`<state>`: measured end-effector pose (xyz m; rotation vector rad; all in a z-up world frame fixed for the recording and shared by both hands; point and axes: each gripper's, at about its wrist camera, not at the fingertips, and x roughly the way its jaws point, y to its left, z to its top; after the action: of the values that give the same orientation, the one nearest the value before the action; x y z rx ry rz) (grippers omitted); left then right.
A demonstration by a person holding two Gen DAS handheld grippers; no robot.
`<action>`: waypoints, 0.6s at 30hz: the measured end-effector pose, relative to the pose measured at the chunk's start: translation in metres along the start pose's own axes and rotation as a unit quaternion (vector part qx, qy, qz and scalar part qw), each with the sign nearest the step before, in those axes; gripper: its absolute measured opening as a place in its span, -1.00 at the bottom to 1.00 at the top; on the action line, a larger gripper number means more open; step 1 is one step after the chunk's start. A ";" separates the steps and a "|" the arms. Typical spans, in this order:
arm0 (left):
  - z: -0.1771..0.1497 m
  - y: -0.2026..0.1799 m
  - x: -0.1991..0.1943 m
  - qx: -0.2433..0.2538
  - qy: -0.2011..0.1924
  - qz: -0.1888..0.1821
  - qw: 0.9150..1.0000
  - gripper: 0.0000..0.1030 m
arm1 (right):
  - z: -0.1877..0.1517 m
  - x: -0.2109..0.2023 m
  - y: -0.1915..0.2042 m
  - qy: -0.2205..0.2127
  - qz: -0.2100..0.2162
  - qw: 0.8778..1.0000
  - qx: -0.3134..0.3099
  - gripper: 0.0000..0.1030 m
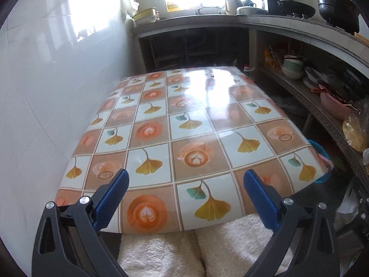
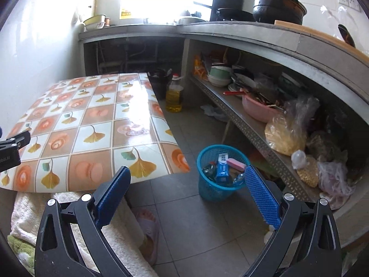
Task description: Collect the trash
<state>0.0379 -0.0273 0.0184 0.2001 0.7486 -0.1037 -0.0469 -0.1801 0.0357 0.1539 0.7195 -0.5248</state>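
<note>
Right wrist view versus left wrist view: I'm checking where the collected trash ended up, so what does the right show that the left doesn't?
Only the right wrist view shows inside the blue mesh wastebasket on the floor: a blue packet and a pink item. It also shows the oil bottle and the open right gripper. Only the left wrist view shows the table's whole top and the open left gripper above its near edge. Both share the patterned table, the wastebasket's rim and the shelf's pink basin.
</note>
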 end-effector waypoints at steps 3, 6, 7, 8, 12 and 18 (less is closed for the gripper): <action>-0.009 0.003 0.002 -0.005 0.017 0.009 1.000 0.89 | -0.004 0.001 -0.004 0.011 -0.008 1.000 0.003 0.85; -0.010 0.006 0.003 -0.008 0.022 0.017 1.000 0.89 | -0.006 0.001 -0.010 0.019 -0.014 1.000 0.010 0.85; -0.011 0.008 0.002 -0.011 0.022 0.020 1.000 0.89 | -0.006 0.002 -0.012 0.020 -0.017 1.000 0.013 0.85; -0.011 0.009 0.000 -0.013 0.021 0.024 0.999 0.89 | -0.006 0.002 -0.014 0.022 -0.019 0.999 0.015 0.85; -0.014 0.005 -0.001 -0.005 0.031 0.028 0.999 0.89 | -0.009 0.002 -0.021 0.026 -0.026 0.999 0.024 0.85; -0.017 -0.001 0.000 0.013 0.039 0.030 0.999 0.89 | -0.013 0.005 -0.029 0.037 -0.031 0.998 0.031 0.84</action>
<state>0.0261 -0.0244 0.0060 0.2513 0.8188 -0.0491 -0.0660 -0.2028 0.0236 0.2111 0.7827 -0.6041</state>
